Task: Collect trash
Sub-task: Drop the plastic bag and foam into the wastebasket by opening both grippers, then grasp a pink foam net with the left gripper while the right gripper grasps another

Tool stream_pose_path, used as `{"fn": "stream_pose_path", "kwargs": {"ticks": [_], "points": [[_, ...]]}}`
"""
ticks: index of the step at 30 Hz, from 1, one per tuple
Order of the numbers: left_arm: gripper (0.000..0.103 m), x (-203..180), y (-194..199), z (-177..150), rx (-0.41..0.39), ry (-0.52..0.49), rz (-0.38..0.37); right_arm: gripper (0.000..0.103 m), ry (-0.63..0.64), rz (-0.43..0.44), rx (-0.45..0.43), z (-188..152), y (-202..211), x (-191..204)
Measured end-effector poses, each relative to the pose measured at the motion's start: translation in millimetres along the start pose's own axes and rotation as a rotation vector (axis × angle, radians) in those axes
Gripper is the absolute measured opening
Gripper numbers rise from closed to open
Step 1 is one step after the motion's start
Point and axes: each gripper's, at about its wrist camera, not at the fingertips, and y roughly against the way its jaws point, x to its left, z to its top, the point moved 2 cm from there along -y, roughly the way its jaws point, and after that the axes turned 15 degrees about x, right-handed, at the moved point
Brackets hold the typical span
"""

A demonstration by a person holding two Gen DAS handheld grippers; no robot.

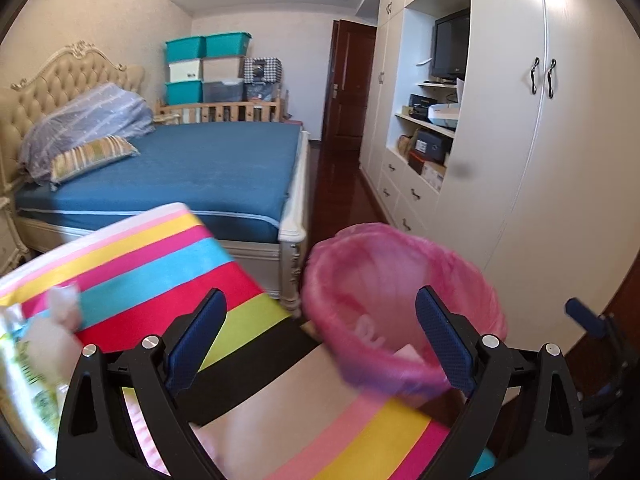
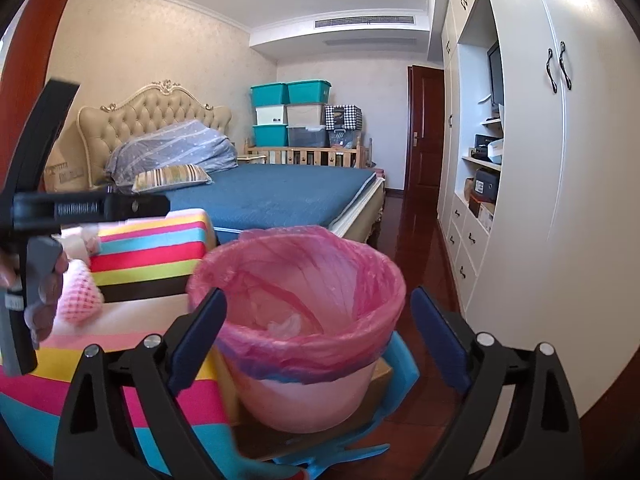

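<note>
Trash is waiting on the striped tablecloth (image 2: 160, 256) at the left of both frames: we are seeing a pink foam net (image 2: 80, 300) lying at centre left of the right wrist view, and in the left wrist view a white crumpled wad (image 1: 64, 304) is sitting at the lower left edge, blurred, just above a green and white printed wrapper (image 1: 24, 392). We are holding our left gripper (image 1: 320, 340) with its jaws spread wide and gripping nothing, its blue pads (image 1: 196, 336) framing the table edge and the bin. Our right gripper (image 2: 318, 336) is likewise standing released and empty, its blue pads (image 2: 438, 340) sitting to either side of the bin in the lower centre of that frame. We are looking down into the bin (image 2: 304, 392), a pale pink bucket lined with a pink bag (image 2: 296, 280), and something white is lying at the bottom of it. The bin is standing just beside the table edge. In the left wrist view the same bin (image 1: 400, 304) is showing at lower centre right, blurred. A bed with a blue cover (image 1: 192, 168) is filling the middle left of that frame, and white wardrobes (image 1: 520, 120) are running down the right side.
</note>
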Motion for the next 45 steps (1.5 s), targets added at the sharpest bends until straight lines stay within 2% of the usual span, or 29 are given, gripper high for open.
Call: {"fn": "stream_pose_path", "kwargs": {"ticks": [3,7,12,17,22,26,30,35,45], "points": [[0.089,8,16,-13,0.000,-0.012,0.024,0.092,0.000,0.003,0.011,-6,6,15],[0.089,22,44,-31,-0.023,-0.026,0.078,0.092,-0.011,0.053,0.036,-10,6,38],[0.089,44,82,-51,-0.059,-0.024,0.136,0.092,0.038,0.113,0.078,-15,0,82],[0.089,78,124,-76,-0.101,-0.013,0.251,0.092,0.117,0.174,0.098,-18,-3,133],[0.089,133,160,-100,-0.108,0.088,0.361,0.092,0.167,0.234,0.121,-17,-8,178],[0.089,178,186,-120,-0.119,0.176,0.410,0.092,0.203,0.263,0.148,-19,-15,212],[0.089,214,200,-138,-0.117,0.254,0.407,0.092,0.225,0.261,0.197,-17,-27,239],[0.089,247,204,-148,-0.106,0.339,0.334,0.092,0.182,0.269,0.220,-1,-38,251],[0.089,247,170,-119,-0.053,0.313,0.247,0.092,0.098,0.271,0.344,10,-70,252]]}}
